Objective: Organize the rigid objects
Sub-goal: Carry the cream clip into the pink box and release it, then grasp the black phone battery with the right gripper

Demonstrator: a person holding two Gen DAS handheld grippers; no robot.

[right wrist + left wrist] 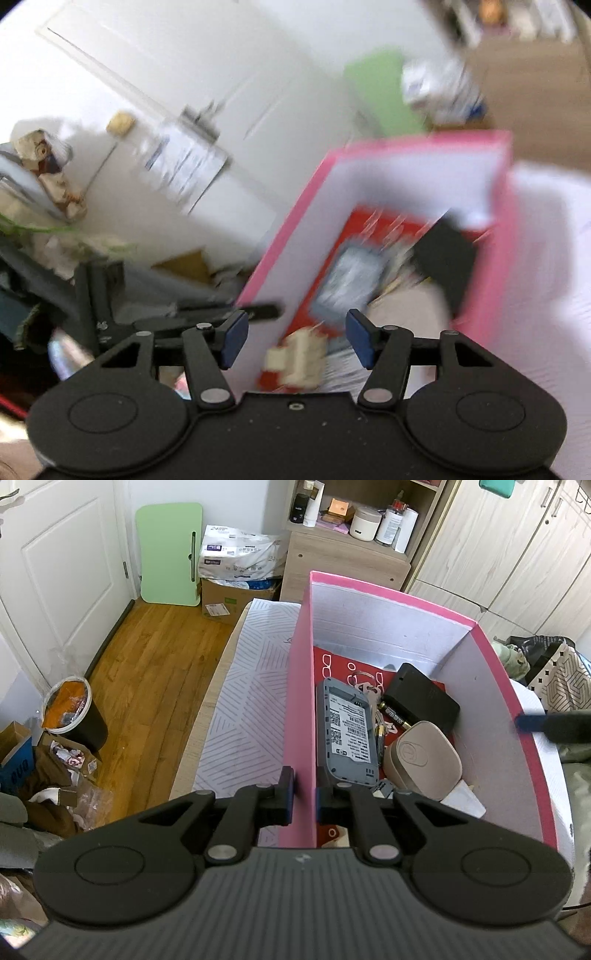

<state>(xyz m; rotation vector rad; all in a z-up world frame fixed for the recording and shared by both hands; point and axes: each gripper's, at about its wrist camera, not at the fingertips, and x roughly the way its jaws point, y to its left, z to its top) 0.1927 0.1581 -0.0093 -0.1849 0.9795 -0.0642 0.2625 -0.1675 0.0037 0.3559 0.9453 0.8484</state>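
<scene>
A pink box (301, 701) stands open-topped on a bed, and my left gripper (304, 794) is shut on its left wall, one pad on each side. Inside lie a grey device (347, 731) with its label up, a black block (421, 698), a beige rounded case (423, 758), batteries (397, 716) and a key ring (364, 681). A blurred finger (546, 723) of my right gripper shows at the box's right wall. In the blurred right wrist view, my right gripper (297, 339) stands open over the pink box (288, 236), its pads touching nothing.
The box rests on a white striped bedcover (251, 701). Left of the bed are wooden floor (147, 672), a full waste bin (74, 712) and clutter. A cardboard box (225, 598), a green board (168, 554) and a shelf cabinet (343, 565) stand behind.
</scene>
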